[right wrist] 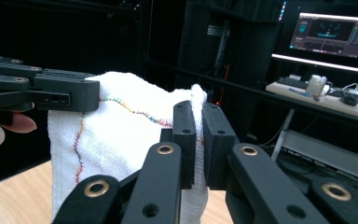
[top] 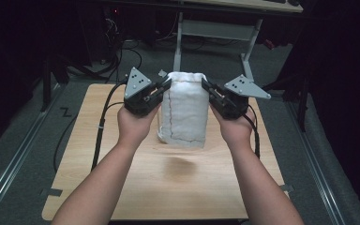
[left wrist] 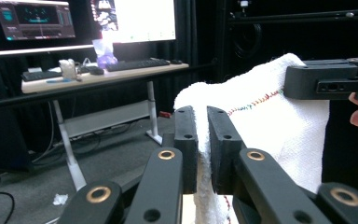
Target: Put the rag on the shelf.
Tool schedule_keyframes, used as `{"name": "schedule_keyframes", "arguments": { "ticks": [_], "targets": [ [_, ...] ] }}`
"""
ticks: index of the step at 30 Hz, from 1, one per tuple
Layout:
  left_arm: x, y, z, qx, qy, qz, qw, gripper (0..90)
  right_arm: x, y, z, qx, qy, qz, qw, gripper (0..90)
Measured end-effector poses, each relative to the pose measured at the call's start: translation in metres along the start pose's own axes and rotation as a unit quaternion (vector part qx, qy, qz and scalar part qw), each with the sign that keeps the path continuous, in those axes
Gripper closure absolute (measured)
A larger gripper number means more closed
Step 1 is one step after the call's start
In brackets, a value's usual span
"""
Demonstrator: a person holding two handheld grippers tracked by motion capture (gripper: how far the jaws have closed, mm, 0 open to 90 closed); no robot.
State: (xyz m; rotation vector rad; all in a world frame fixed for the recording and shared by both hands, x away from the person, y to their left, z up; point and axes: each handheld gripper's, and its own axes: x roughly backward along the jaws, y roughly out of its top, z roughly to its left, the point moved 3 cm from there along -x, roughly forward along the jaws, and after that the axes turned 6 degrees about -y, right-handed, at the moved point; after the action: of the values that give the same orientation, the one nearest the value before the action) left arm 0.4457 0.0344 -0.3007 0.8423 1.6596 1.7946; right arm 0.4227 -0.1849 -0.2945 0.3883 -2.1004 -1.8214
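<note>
Two grippers, the left gripper (top: 165, 83) and the right gripper (top: 207, 86), each pinch a top corner of the white towel (top: 184, 112) with clenched fingers. It hangs above the wooden counter (top: 168, 187). Both hands should stay level and keep it stretched flat.

The white towel (top: 183, 110) hangs doubled, so its back face is hidden in the high view, and the strip pinched at each top corner is hidden between closed black jaws. In the left gripper view the towel's lower end runs off the bottom edge, and the right gripper (left wrist: 328, 81) is cut by the right edge. In the right gripper view the left gripper (right wrist: 37, 93) is cropped at the left edge. The monitor (right wrist: 333, 35) text is too small to read. The table (top: 122, 187) loses its near edge below the high view's frame.
</note>
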Motion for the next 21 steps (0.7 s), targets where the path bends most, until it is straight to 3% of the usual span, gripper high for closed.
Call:
{"name": "schedule_keyframes", "arguments": {
  "ticks": [4,7,10,15,21],
  "targets": [
    [-0.008,0.003,0.009,0.012,0.0,-0.002,0.9999,83.6,-0.012,0.003,-0.006,-0.01,-0.003,0.003,0.9999,85.6],
    [-0.016,0.0,0.017,0.003,0.008,0.01,0.9999,83.7,-0.024,0.001,-0.012,-0.019,-0.001,0.011,0.9998,85.6],
    [-0.025,-0.004,0.025,0.007,0.012,0.022,0.9997,83.7,-0.037,-0.003,-0.016,-0.024,-0.002,0.026,0.9994,85.7],
    [-0.034,-0.004,0.035,0.013,0.01,0.016,0.9997,83.6,-0.051,-0.004,-0.024,-0.033,-0.001,0.032,0.9989,85.6],
    [-0.05,-0.003,0.051,0.01,0.016,0.031,0.9993,83.4,-0.072,-0.006,-0.037,-0.053,0.004,0.044,0.9976,85.6]
  ]
}}
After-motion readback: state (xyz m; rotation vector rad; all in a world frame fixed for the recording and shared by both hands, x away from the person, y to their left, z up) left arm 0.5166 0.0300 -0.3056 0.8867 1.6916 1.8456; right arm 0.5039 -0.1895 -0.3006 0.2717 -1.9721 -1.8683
